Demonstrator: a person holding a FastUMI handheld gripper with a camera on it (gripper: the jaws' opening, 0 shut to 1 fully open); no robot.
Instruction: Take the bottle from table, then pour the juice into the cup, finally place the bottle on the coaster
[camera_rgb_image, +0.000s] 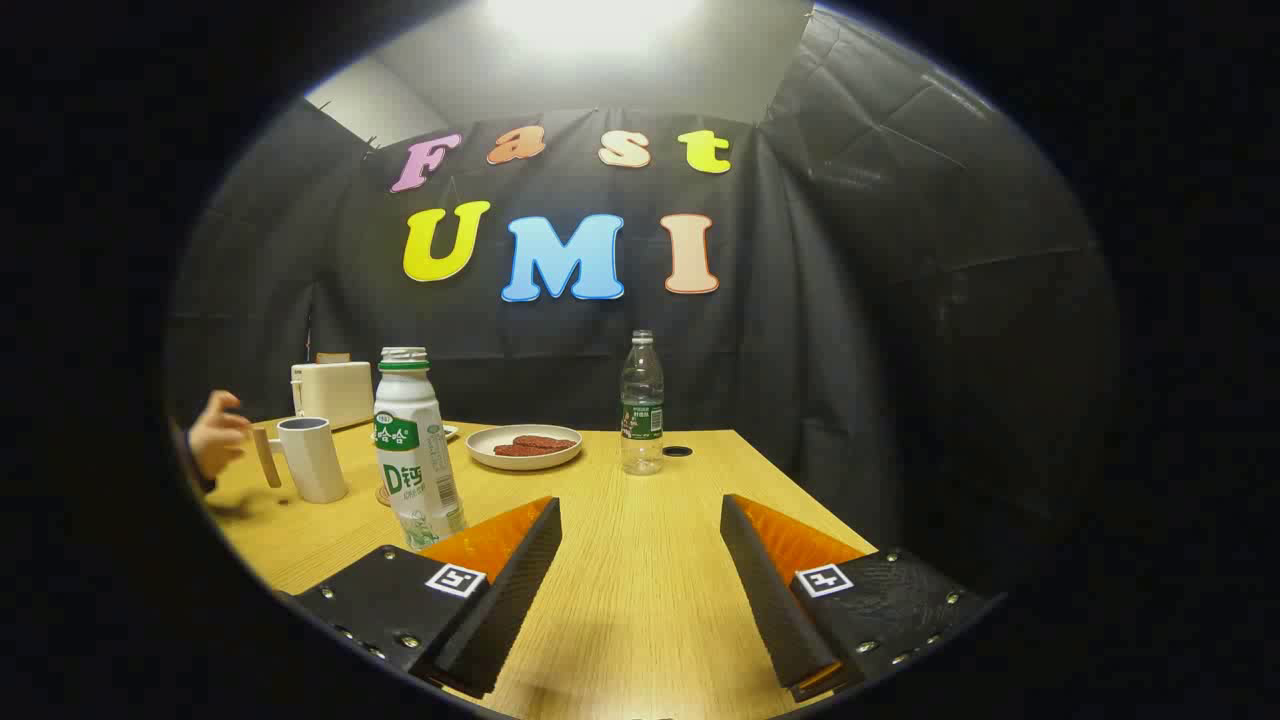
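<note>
A white juice bottle (415, 450) with a green label and no cap stands upright on the wooden table (650, 560), just beyond the left finger and off to its left side. A grey cup (312, 458) with a wooden handle stands left of the bottle. Part of a round coaster (384, 496) peeks out between cup and bottle. My gripper (640, 520) is open above the table, with bare tabletop between its fingers and nothing held.
A clear water bottle (641, 403) stands farther back, a small dark cap (677, 452) beside it. A plate (523, 447) with brown food lies behind the juice bottle. A white toaster (332, 393) sits at the back left. A person's hand (215, 435) hovers near the cup.
</note>
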